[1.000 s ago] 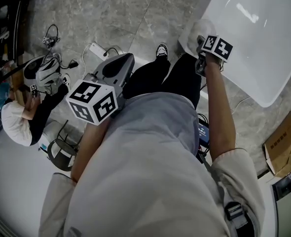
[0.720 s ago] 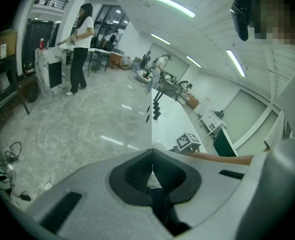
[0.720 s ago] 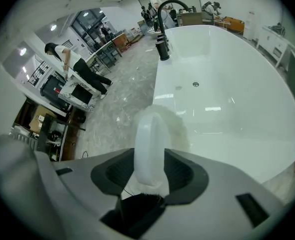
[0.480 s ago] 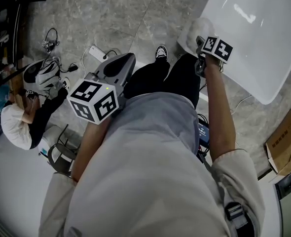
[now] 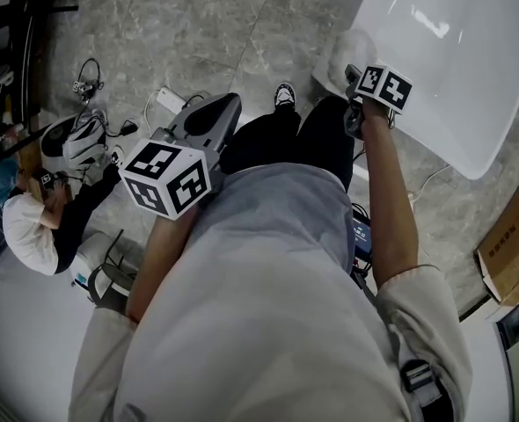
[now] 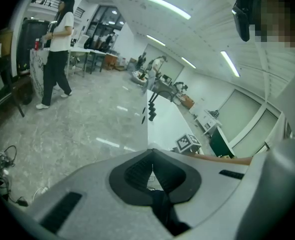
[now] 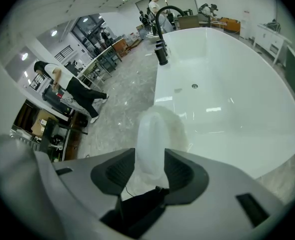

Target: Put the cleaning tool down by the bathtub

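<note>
The right claw [image 7: 150, 160] had just been opening its jaws around the cleaning tool [image 7: 155, 129], apparently to leave it by the bathtub [image 7: 222, 129]. The left claw [image 6: 151, 165] hung pressed together, unneeded.

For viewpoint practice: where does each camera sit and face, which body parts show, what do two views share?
Head view: on the head, facing the floor; torso, arms.
Left gripper view: on shut left tongs, facing the hall; right forearm.
Right gripper view: on right tongs, just opened around the cleaning tool, facing the bathtub.
Shared: bathtub, in head and right views.
</note>
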A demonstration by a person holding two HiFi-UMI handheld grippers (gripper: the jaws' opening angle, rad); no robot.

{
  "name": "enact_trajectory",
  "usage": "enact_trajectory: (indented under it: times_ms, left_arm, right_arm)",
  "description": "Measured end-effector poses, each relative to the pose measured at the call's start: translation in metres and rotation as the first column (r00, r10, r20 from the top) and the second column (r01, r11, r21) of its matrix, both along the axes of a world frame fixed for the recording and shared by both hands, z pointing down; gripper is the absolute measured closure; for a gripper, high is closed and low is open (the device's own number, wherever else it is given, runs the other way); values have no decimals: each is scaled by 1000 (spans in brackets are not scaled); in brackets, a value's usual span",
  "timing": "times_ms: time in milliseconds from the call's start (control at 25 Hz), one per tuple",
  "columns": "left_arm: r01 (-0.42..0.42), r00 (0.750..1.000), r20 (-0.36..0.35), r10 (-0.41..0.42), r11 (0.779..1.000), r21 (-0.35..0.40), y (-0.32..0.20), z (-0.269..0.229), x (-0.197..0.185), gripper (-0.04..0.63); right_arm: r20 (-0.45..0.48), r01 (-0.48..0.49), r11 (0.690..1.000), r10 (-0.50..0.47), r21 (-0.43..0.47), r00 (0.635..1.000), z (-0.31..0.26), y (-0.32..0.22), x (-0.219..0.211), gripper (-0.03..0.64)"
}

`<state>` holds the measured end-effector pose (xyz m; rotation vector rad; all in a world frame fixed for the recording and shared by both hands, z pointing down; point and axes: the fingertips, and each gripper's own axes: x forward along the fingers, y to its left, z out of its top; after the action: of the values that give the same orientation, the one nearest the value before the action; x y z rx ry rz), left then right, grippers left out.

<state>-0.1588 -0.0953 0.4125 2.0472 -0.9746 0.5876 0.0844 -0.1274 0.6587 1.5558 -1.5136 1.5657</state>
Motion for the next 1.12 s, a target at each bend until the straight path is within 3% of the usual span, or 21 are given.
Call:
enact_trajectory:
  times_ms: [560, 1120]
  left_arm:
    - [-20, 999, -39, 21, 999, 26, -9, -6, 10, 591]
    - [-43, 996, -75, 47, 998, 54, -17, -16, 22, 591]
  right_arm:
    - [17, -4, 1000, 3, 28, 1000, -20, -1, 1, 448]
    - [68, 13, 993, -21, 117, 997, -63, -4, 1, 454]
